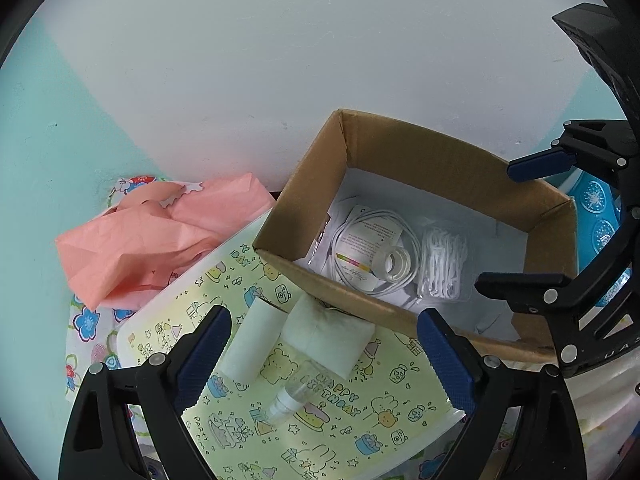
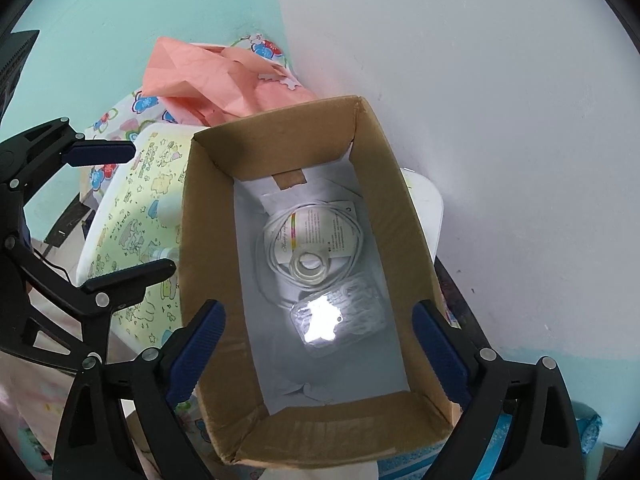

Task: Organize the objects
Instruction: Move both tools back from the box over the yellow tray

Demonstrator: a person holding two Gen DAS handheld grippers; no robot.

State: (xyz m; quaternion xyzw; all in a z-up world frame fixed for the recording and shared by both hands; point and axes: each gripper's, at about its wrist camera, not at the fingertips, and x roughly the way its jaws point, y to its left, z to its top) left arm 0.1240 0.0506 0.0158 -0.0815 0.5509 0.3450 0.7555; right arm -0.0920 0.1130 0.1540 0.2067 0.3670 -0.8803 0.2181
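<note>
Cardboard box point(image 2: 208, 280) sits between wide, empty right tongs point(image 2: 320, 352); left tongs point(image 1: 320, 356) gape, seemingly empty.

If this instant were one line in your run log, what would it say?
left gripper: open over spray bottle | right gripper: open, empty, above cardboard box | box holds tape roll, cable

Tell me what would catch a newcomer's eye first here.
The open cardboard box dominates, holding a coiled white cable, a clear tape roll and a glaring packet of floss picks. Left of it, a crumpled pink bag lies behind the yellow birthday-print tray.
</note>
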